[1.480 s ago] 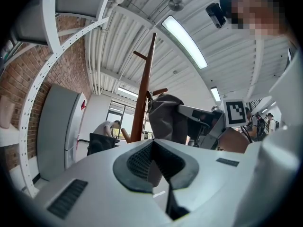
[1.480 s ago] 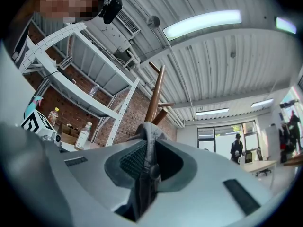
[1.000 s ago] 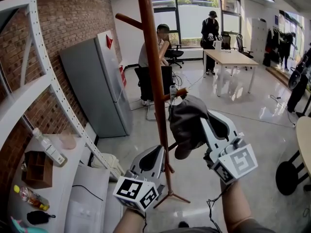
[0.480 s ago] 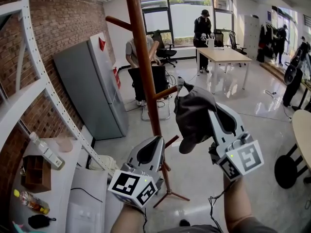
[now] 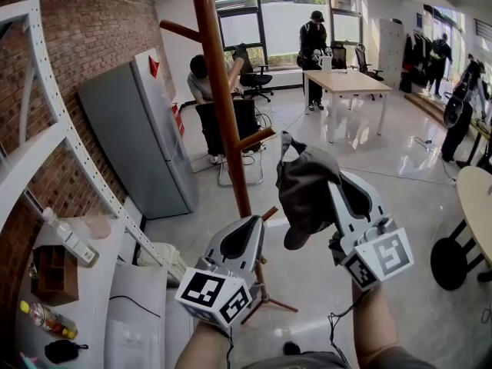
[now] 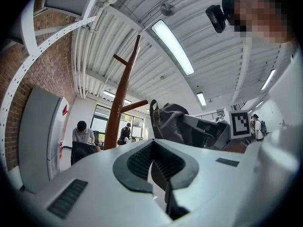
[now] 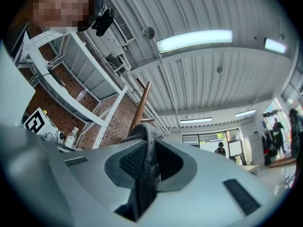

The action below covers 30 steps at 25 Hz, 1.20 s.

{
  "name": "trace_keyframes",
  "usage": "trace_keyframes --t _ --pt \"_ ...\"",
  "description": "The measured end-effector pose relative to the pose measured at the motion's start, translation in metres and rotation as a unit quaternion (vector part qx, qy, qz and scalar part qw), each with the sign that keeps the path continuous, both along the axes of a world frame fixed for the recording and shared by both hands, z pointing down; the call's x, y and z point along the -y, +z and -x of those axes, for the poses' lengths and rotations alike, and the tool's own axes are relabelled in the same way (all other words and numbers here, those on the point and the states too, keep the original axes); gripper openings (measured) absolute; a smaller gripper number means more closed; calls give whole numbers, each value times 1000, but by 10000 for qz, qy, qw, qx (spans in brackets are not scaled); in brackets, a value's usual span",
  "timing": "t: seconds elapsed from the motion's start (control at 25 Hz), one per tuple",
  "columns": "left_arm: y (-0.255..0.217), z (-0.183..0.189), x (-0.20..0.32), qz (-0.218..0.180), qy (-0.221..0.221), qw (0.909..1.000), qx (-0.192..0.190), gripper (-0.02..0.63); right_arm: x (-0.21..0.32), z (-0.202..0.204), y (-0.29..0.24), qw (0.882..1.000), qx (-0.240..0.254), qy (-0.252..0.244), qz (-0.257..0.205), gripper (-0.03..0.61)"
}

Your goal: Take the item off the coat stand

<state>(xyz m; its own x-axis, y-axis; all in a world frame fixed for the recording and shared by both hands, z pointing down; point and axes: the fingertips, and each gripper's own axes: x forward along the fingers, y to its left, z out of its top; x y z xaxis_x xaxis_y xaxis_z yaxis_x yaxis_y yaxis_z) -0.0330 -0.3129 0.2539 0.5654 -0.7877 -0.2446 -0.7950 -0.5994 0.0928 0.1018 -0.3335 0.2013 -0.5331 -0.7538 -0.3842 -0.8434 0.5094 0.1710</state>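
Cap (image 5: 301,194): soft, probably light fabric, pinched at its band by the right hand-held gripper (image 5: 332,187), hanging just beside the coat stand (image 5: 219,106); left hand-held gripper (image 5: 240,244) closed, empty.

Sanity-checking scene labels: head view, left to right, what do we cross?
wooden box → grey fridge → coat stand → grey cap → round table
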Motion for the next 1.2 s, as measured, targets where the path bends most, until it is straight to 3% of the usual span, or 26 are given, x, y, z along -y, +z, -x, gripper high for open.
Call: trace_keyframes --t 0.52,0.68,0.92,1.08,1.2 --pt "18 8 2 202 18 9998 18 8 -3 19 36 9989 -96 -6 452 49" --pt "22 10 4 270 19 9996 -9 8 -13 32 3 9990 -166 108 394 49" --pt "40 16 7 420 -9 9991 -43 8 -19 47 10 9988 -198 -4 448 49" --pt "59 20 8 620 -38 9981 -48 6 -10 40 84 9957 -66 -144 911 49" --pt "70 23 7 731 -19 9973 -67 7 -12 43 101 9941 -159 -123 1065 49"
